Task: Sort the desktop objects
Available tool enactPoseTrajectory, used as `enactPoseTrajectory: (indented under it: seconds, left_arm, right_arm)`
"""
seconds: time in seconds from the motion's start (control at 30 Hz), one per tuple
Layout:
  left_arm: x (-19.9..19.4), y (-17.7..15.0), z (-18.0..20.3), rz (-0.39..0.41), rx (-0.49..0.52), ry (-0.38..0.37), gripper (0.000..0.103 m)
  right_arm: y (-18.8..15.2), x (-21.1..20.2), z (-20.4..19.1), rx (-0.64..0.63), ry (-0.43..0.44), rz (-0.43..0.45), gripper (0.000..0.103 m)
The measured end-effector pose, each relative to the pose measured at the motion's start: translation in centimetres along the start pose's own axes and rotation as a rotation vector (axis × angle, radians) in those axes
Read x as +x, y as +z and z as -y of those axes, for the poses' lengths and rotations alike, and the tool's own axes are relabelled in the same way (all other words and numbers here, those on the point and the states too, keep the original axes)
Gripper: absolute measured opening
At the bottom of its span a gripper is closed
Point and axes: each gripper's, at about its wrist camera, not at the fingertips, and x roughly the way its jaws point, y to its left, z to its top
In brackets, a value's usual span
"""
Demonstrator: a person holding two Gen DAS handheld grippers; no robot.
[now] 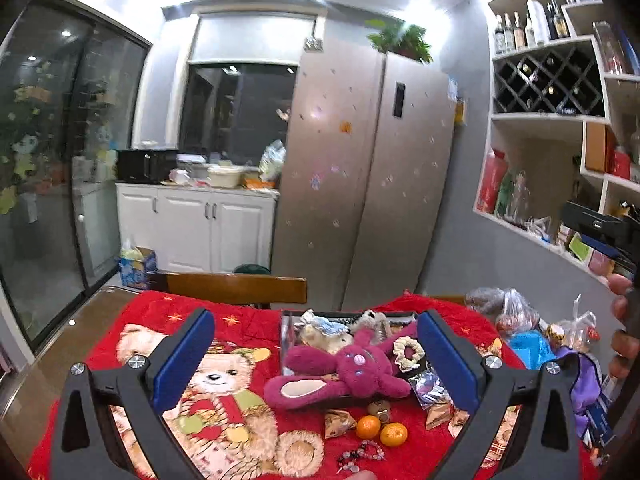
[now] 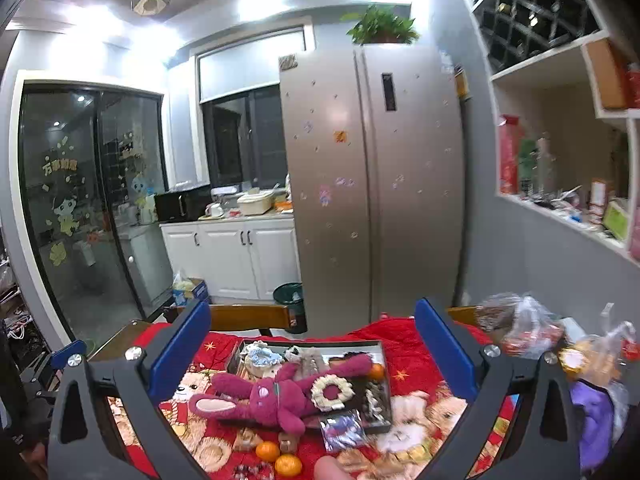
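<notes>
Hand-held gripper (image 2: 312, 344) open above plush rabbit (image 2: 276, 394), tray (image 2: 384, 360).

Right gripper (image 2: 312, 344): jaws wide apart, empty.
Tray (image 2: 382, 346): at 12 o'clock on red blanket (image 2: 416, 344).
Plush rabbit (image 2: 276, 396): across the tray's near-left rim.
Tangerines (image 2: 278, 458): two, 6 o'clock.

Kitchen, grey walls, bright ceiling lights. Tall silver double-door fridge (image 2: 372, 184) with green potted plant (image 2: 382, 26) on top. White base cabinets (image 2: 236, 260) under dark window (image 2: 248, 140). Black-framed glass sliding door (image 2: 92, 200) left; white wall shelving with diamond wine rack (image 1: 548, 84) right.
</notes>
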Motion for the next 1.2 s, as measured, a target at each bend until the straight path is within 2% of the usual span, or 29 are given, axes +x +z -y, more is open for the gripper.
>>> enactPoseTrajectory:
  seconds: [0.1,0.23,0.37,0.5,0.6,0.7,0.8,0.87,0.97,1.07,1.13,1.2]
  left_arm:
    - [-3.2,-0.7,-0.2,0.062,-0.007,0.043,0.103]
    - [-5.4,-2.6,-0.8,0.041,-0.012,0.006,0.103]
    - [-6.8,-5.4,-0.9,0.023,0.011,0.022,0.103]
    - [-6.1,-9.0,-0.9,-0.055,0.029,-0.053,0.103]
    - [-4.6,-11.9,-0.8,-0.126,0.052,0.013,0.103]
    - [-3.0,-14.7,-1.4,-0.176,0.004,0.042,0.103]
    - [-2.0,-17.0,-2.0,-0.177,-0.019,0.058,0.103]
    - [-1.6,-17.8,-1.8,-0.199,0.013,0.066,0.103]
    - [-1.9,-18.8,-1.1,-0.168,0.065,0.074,0.103]
    - [-2.2,-19.5,-0.6,-0.160,0.076,0.049,0.103]
    - [-2.4,-19.7,-0.3,-0.161,0.074,0.035,0.103]
    - [-2.7,-19.7,0.0,-0.148,0.082,0.038,0.103]
  right_arm:
    - [-0.2,-4.2,-0.4,-0.022,-0.006,0.024,0.103]
    - [-2.7,-8.7,-0.8,-0.053,-0.024,0.056,0.103]
    - [-6.9,-10.3,-1.2,-0.055,0.000,0.040,0.103]
    - [-11.3,-10.0,-2.1,-0.085,0.007,0.030,0.103]
    - [-14.5,-9.2,-2.7,-0.100,0.032,0.026,0.103]
    - [-17.5,-8.7,-3.3,-0.107,0.034,0.010,0.103]
    - [-20.1,-7.7,-3.5,-0.105,0.030,-0.018,0.103]
    - [-22.1,-6.9,-3.4,-0.103,0.040,-0.054,0.103]
    - [-24.7,-5.3,-3.1,-0.095,0.052,-0.119,0.103]
    - [-27.3,-4.0,-2.6,-0.069,0.018,-0.147,0.103]
    - [-28.2,-2.9,-2.8,-0.090,-0.003,-0.219,0.103]
    - [-28.8,-3.0,-2.9,-0.132,-0.025,-0.203,0.103]
